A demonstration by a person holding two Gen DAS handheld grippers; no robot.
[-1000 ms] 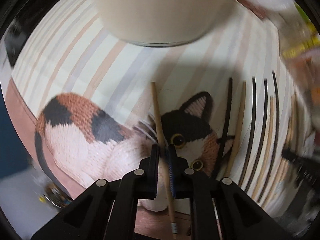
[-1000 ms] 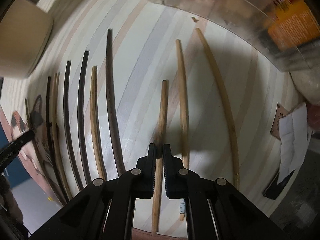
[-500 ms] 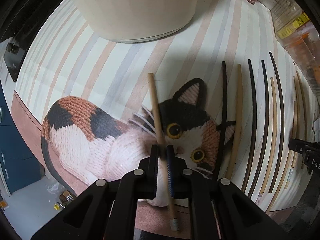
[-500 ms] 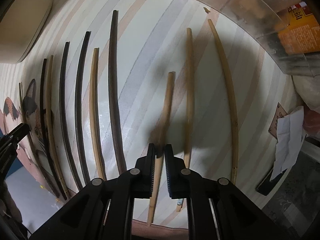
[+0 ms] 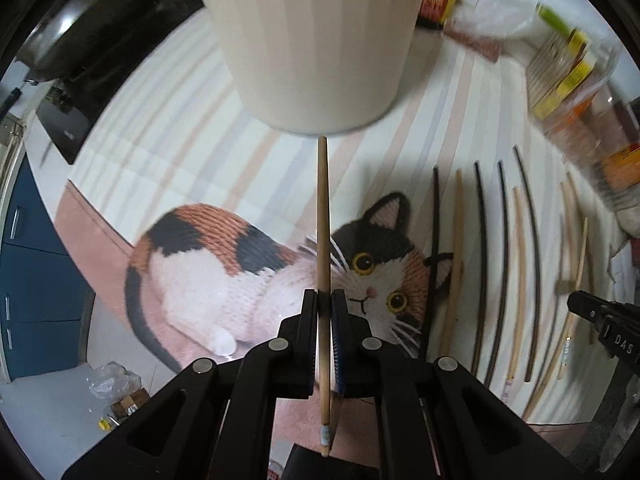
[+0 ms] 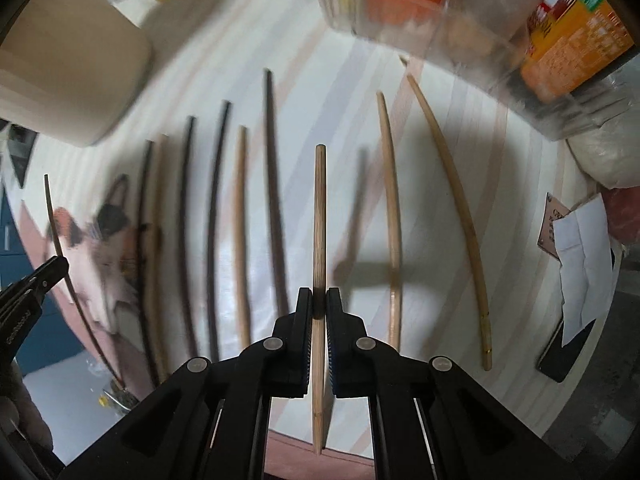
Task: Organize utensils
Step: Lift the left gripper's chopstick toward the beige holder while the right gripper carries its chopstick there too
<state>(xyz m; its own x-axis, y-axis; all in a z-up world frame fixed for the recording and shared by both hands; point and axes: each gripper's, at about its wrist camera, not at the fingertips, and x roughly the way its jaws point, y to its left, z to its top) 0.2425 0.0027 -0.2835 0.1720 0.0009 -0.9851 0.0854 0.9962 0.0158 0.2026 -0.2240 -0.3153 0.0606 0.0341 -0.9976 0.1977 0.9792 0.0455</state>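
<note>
My left gripper (image 5: 324, 300) is shut on a light wooden chopstick (image 5: 322, 216), held above the striped cat-print mat (image 5: 192, 152); its tip points at the base of a cream cylindrical holder (image 5: 316, 40) just ahead. My right gripper (image 6: 319, 298) is shut on another light wooden chopstick (image 6: 319, 216), lifted off the mat. Several dark and light chopsticks (image 6: 240, 220) lie in a row on the mat below it. The holder (image 6: 60, 64) stands at the far left in the right wrist view.
A clear plastic container (image 6: 460, 20) with orange packets stands at the back right. White paper and a dark phone (image 6: 572, 280) lie at the right edge. A black stovetop (image 5: 64, 132) is at the far left. The right gripper's tip (image 5: 608, 320) shows at the left view's right edge.
Both grippers have lifted their chopsticks off the mat. The left chopstick has swung straight and moved toward the holder. The right chopstick's shadow now lies apart from it on the mat.
</note>
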